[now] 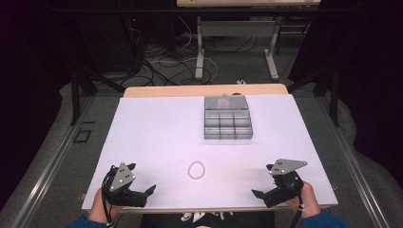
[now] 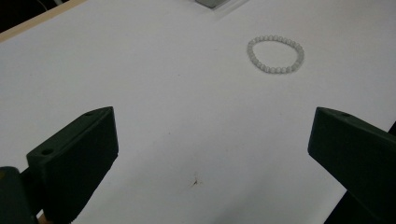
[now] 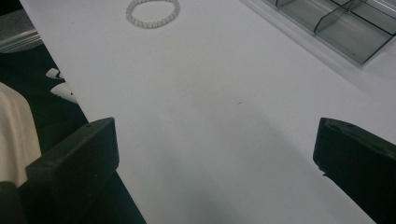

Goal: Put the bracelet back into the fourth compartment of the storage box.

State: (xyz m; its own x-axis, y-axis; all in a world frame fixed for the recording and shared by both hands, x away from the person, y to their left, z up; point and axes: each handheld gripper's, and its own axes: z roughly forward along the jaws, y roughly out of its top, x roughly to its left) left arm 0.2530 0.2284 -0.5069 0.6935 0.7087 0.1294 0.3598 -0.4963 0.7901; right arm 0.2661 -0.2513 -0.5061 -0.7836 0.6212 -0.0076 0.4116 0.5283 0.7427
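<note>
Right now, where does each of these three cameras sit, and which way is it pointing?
High view: above the person's side, looking forward and down on the white table; shows both hands, left gripper and right gripper.
Left gripper view: rides that gripper, looking along its open jaws at the bead bracelet.
Right gripper view: rides that gripper, open jaws toward the compartment box.
All three share the bracelet.

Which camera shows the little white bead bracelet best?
The left gripper view: the white bead bracelet lies whole there, single beads clear. The right gripper view cuts its top edge; the high view shows a small faint ring.
</note>
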